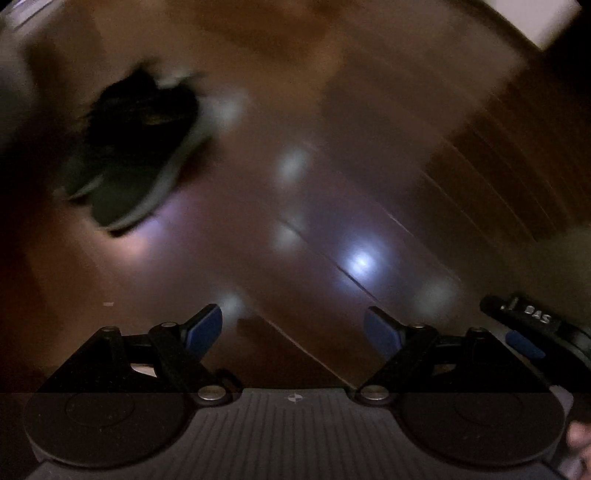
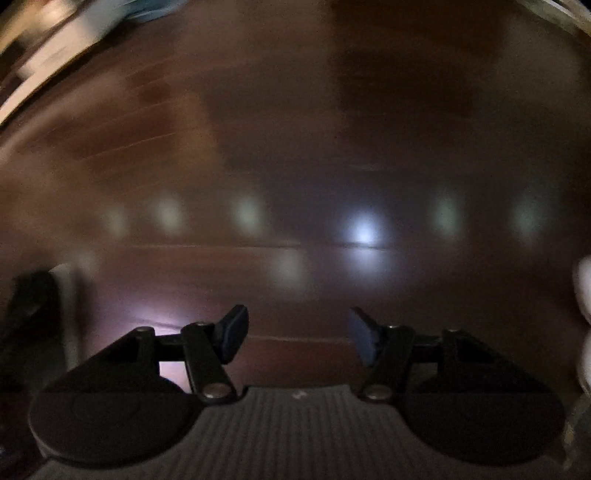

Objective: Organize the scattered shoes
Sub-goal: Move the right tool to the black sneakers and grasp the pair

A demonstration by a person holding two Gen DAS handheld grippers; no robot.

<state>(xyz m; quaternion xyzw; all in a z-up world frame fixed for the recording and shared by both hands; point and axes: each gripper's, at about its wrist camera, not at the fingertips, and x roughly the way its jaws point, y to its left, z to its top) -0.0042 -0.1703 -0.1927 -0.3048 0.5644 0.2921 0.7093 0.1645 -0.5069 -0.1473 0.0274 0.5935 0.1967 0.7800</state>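
Observation:
A dark shoe [image 1: 136,147] with a pale sole lies on the wooden floor at the upper left of the left wrist view, blurred by motion. My left gripper [image 1: 293,332] hangs above the floor well short of the shoe, open, with nothing between its blue pads. At the right edge of that view the tip of the other gripper [image 1: 532,328] shows. My right gripper [image 2: 298,334] is open over bare floor, and no shoe appears in its view.
Glossy brown floorboards [image 2: 295,147] with light reflections fill both views. A pale wall or skirting [image 1: 546,22] sits at the top right of the left view, and blurred pale objects [image 2: 74,44] at the top left of the right view. A hand [image 1: 580,439] shows at the right edge.

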